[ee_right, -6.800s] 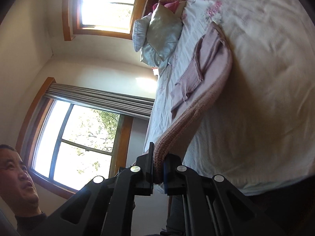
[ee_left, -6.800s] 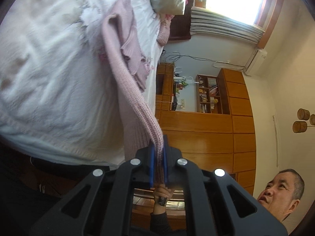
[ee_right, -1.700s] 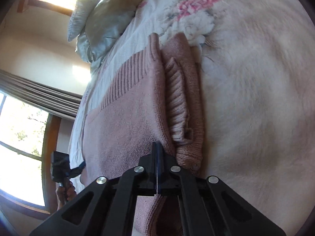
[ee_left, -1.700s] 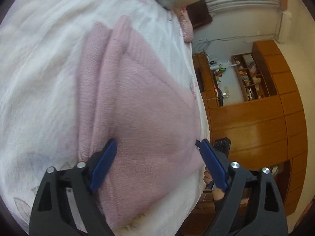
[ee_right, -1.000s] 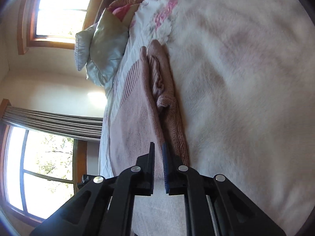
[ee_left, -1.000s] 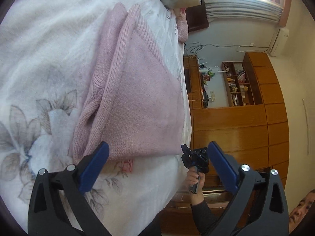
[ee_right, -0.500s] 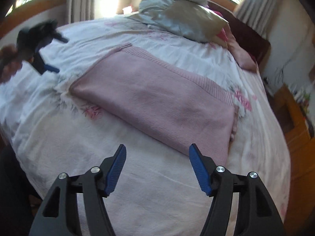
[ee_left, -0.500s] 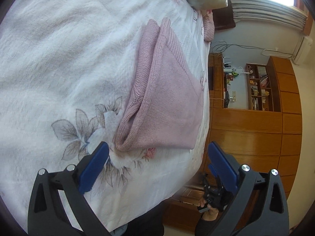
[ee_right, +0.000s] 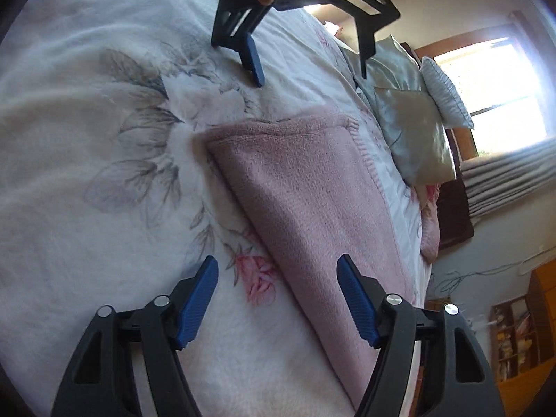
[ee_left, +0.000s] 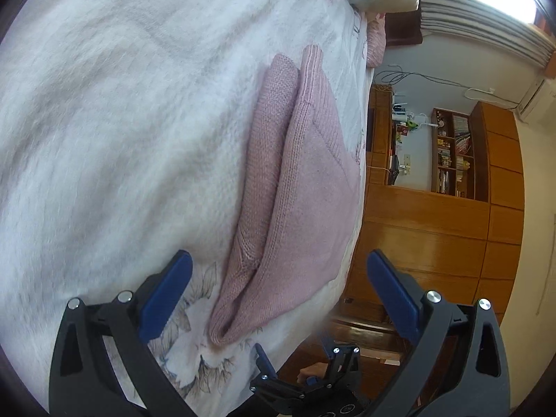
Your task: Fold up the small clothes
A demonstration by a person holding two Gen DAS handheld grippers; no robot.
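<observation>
Sweater point(ee_right: 312, 208) lies folded on the bed point(ee_right: 87, 139), long axis running away from the right gripper point(ee_right: 278, 299), whose open jaws straddle its near edge. Left gripper point(ee_left: 278, 295), also spread and empty, faces the folded end.

underside of the folded pink knitted sweater point(ee_left: 305, 187) hidden against the white floral bedspread point(ee_left: 121, 121); inner layers tucked out of sight, near corner cut off behind the right gripper point(ee_right: 278, 299) in the right wrist view. far stretch of bedspread smeared by blur. second finger of the left gripper point(ee_right: 305, 62), seen from the right, mostly lost against the pale satin pillows point(ee_right: 410, 132). hand above it cropped by the top edge. contents of the wooden bookshelf point(ee_left: 451, 153) too small to tell.
</observation>
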